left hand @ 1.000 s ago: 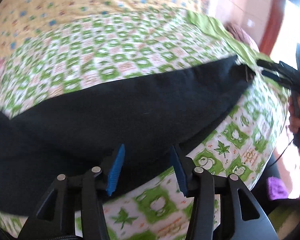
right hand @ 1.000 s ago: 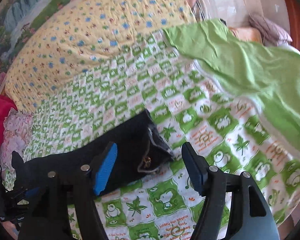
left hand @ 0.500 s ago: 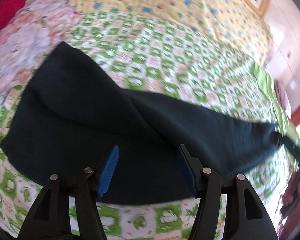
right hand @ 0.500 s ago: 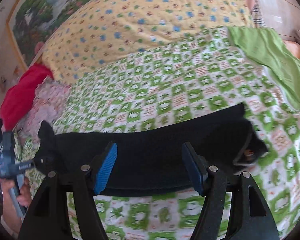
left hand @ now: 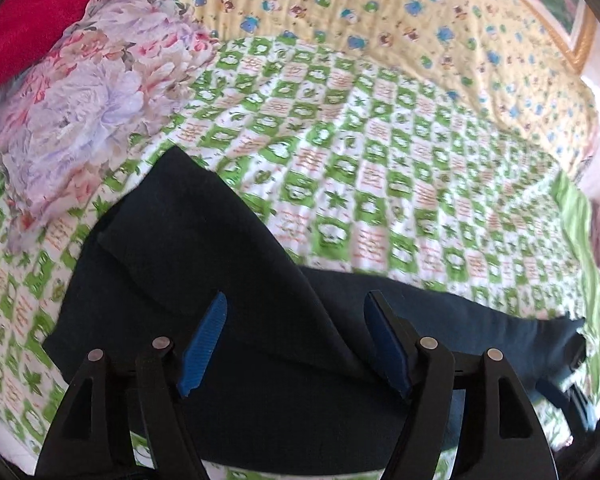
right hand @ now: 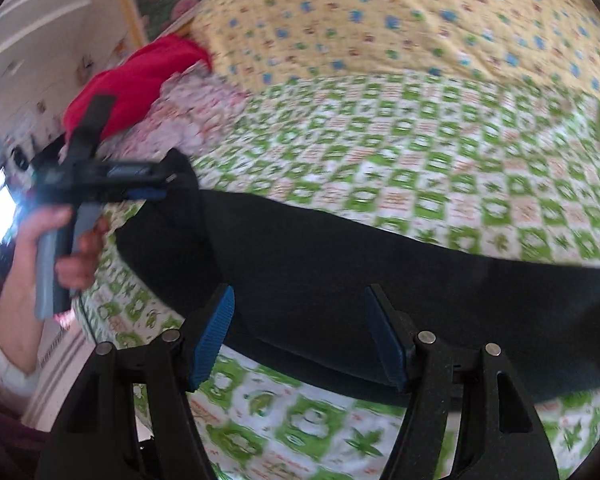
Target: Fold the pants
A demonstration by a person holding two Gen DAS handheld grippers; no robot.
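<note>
Dark pants [left hand: 284, 360] stretched lengthwise across the bed [left hand: 380, 184], ready for folding. Left gripper [left hand: 296, 344] fingers opening, nothing pinched; right gripper [right hand: 300, 336] fingers spread, empty too.

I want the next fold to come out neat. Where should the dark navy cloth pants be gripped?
Probably grip the dark navy cloth pants at the leg-end corner beside the crumpled floral fabric, coming from above. That corner lies flat and free on the green checked sheet, so it should lift cleanly.

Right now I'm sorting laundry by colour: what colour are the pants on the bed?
Plain dark navy, almost black. The pants show best in the left wrist view.
</note>
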